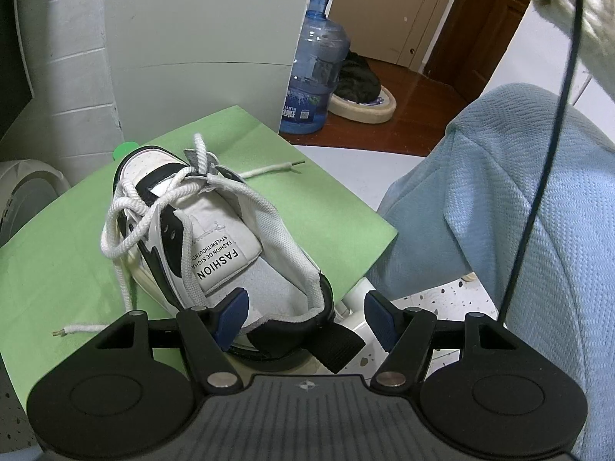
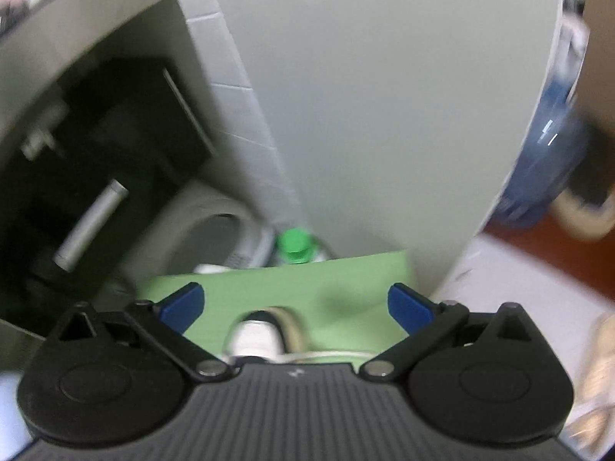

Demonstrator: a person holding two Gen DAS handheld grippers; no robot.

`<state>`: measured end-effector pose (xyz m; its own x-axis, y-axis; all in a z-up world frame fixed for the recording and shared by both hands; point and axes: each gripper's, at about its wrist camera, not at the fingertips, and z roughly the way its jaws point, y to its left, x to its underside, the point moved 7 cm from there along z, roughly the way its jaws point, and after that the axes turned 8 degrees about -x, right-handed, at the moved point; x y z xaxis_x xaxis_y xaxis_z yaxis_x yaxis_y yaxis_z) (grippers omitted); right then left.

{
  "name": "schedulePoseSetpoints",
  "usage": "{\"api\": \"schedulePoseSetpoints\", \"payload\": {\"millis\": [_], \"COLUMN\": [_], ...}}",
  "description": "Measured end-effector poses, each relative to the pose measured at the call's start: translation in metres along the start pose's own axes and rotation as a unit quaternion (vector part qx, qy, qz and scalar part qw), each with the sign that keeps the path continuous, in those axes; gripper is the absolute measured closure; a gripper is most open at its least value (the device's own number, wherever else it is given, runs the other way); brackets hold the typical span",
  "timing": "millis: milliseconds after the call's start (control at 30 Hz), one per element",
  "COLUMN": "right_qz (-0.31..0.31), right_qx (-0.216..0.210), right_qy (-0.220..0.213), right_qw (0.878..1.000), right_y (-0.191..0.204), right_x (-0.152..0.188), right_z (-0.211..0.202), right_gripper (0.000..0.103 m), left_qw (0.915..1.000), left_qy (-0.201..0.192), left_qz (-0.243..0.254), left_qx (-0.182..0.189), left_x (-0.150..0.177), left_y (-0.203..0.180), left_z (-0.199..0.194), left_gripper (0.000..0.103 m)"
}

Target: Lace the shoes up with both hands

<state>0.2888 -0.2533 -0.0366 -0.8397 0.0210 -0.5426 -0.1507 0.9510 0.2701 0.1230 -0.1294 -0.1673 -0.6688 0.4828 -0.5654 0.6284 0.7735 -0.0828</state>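
You're at the start of the lacing step, as I read it: the white-and-black sneaker (image 1: 215,238) sits on the green mat (image 1: 307,207), heel near you, toe pointing far-left, tongue w/ its "FASHION" label facing up. The white lace (image 1: 127,226) is threaded only through the far eyelets by the toe; the near eyelets look bare. Most of it is piled in loose loops on the shoe's left side. One free end trails onto the mat near-left, its tip (image 1: 59,332) lying bare and frayed; the other end (image 1: 284,166) runs out to the far right of the toe. Your left gripper (image 1: 305,317) hangs at the heel w/ its blue pads wide apart, straddling the heel collar but pressing on nothing, so it holds nothing. Your right gripper (image 2: 296,307) is up above the toe end, also spread wide & empty; its view is blurred, showing just the toe cap (image 2: 255,336) low between the fingers and a green bottle cap (image 2: 294,247) beyond the mat's far edge. Next move, imo: bring one gripper down to a free lace end, pinch close behind the tip, and use the other to steady the shoe or hold the eyelet flap. The near-left end looks easiest for the left. Watch the loops: they may be tangled, so pull slack gently before you thread.
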Motion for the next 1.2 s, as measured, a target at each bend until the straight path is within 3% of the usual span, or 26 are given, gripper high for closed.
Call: {"api": "schedulePoseSetpoints", "payload": {"millis": [67,233,367,467,633,767,900,1067,1133,1200], "right_qz": [-0.033,-0.04,0.001,0.084,0.218,0.266,0.304,0.326,0.338,0.346], "right_qx": [0.0,0.0,-0.018,-0.064,-0.105,-0.113,-0.107,-0.089,-0.104,-0.112], "right_qy": [-0.005,-0.002,0.026,0.068,0.124,0.137,0.162,0.171,0.162,0.152], "right_qw": [0.999,0.999,1.0,0.992,0.962,0.947,0.933,0.925,0.921,0.919], "right_y": [0.009,0.017,0.012,-0.001,-0.022,-0.029,-0.034,-0.038,-0.037,-0.036], "right_x": [0.005,0.015,0.018,0.025,0.05,0.065,0.077,0.089,0.089,0.088], "right_z": [-0.004,-0.007,0.005,0.026,0.063,0.08,0.1,0.122,0.124,0.123], "right_gripper": [0.0,0.0,0.003,0.016,0.036,0.041,0.059,0.079,0.097,0.099], "left_qw": [1.0,1.0,1.0,1.0,1.0,1.0,1.0,1.0,0.9999,0.9999], "left_qy": [0.0,0.0,0.0,0.0,0.0,0.0,0.0,0.0,0.0,0.0], "left_qz": [0.0,0.001,0.003,0.002,0.002,0.001,-0.001,-0.006,-0.008,-0.011], "left_qx": [0.0,-0.001,-0.002,-0.001,0.0,0.0,0.001,0.004,0.006,0.007], "left_x": [0.0,0.0,0.0,0.0,0.001,0.001,0.001,0.001,0.0,0.0], "left_y": [0.0,0.0,-0.001,-0.001,0.0,0.0,0.001,0.002,0.002,0.002], "left_z": [0.0,0.0,0.0,0.0,0.0,-0.001,-0.001,-0.001,-0.001,-0.001], "left_gripper": [0.037,0.037,0.037,0.037,0.037,0.037,0.037,0.037,0.037,0.037]}}
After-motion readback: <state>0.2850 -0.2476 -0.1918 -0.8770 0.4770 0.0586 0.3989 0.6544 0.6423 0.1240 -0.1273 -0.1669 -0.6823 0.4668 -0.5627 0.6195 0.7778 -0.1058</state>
